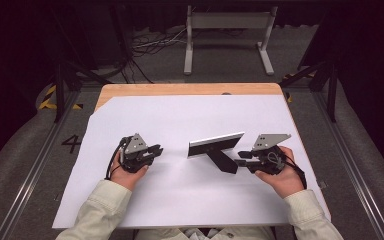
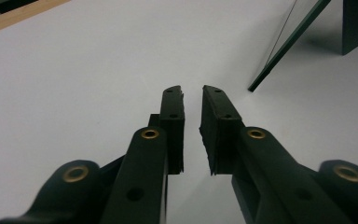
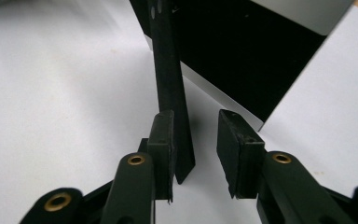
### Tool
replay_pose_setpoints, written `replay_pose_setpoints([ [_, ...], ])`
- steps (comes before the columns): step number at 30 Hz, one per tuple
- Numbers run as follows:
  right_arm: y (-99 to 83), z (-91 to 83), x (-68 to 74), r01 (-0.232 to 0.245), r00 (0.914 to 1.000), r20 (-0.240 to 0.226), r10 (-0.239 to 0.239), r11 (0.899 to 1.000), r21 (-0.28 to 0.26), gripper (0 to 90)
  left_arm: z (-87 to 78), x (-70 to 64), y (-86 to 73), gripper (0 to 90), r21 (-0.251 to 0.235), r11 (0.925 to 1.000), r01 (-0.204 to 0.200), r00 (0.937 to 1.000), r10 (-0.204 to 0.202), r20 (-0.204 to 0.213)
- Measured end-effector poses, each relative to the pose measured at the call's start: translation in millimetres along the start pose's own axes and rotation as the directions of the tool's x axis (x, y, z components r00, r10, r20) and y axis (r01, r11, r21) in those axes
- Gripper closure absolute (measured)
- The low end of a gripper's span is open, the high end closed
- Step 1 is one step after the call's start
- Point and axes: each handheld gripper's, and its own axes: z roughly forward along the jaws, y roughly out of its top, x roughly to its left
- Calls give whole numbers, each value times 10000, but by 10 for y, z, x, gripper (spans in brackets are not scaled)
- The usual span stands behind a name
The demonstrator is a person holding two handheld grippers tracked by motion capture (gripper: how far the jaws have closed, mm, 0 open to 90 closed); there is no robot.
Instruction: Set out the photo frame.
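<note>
A picture frame stood on a white sheet that covered most of the table, a little right of the sheet's middle. It stood on its long edge, leaning back on a black prop leg that ran from the frame's back toward the person's side of the table. In the high view its pale front edge ran from lower left to upper right.

The right gripper was just right of the frame, at the outer end of the prop leg, held in the person's right hand. In the right gripper view, the prop leg rose as a thin dark strip between the two jaws, lying against the left-hand pad while the other pad stood clear of it. The jaws were parted and not clamped on the leg. Behind the leg was the frame's black back.

The left gripper was left of the frame and well apart from it, low over the sheet, held in the person's left hand. In the left gripper view its jaws were slightly apart with nothing between them, and the frame's edge showed up and to the right of their tips. Both cream sleeves came in from the near side of the table.
</note>
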Motion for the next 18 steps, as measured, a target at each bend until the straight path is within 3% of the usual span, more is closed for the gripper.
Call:
replay_pose_setpoints([
  [8,-38,-101,-35,-219,9996,198,222,9997,-135,692,84,-41,69,894,30,9999,146,9999,-146,57],
  [18,-54,-135,-52,-295,9996,47,296,9995,-61,688,166,-97,107,896,144,9998,121,9998,-123,161],
])
